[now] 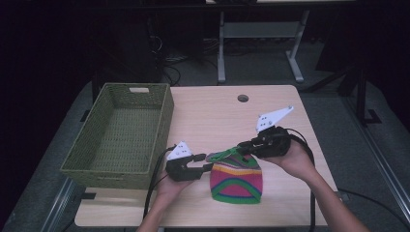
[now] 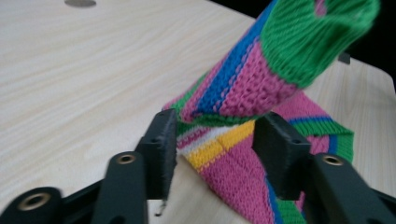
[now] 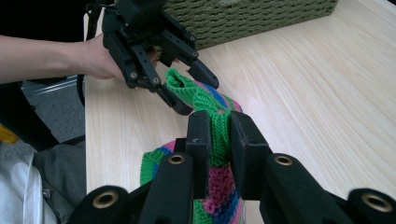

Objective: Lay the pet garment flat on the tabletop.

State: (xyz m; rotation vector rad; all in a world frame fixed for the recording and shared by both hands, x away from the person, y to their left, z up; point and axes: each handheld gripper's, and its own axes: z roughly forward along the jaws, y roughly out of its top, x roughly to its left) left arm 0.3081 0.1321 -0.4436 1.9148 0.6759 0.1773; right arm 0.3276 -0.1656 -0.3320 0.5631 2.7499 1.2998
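The right gripper point(image 3: 219, 140) is pinching the knitted hat point(image 1: 236, 181) rim; the left gripper point(image 2: 215, 140), jaws open, is reaching. The stretchy knit may be slipping free.

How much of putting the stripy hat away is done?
Nothing looks put away yet: the green basket has nothing in it. In hand now: the right hand-held gripper is shut on the stripy knitted hat, lifting its rim, while the left hand-held gripper is open around it. Probably left: moving it into the basket.
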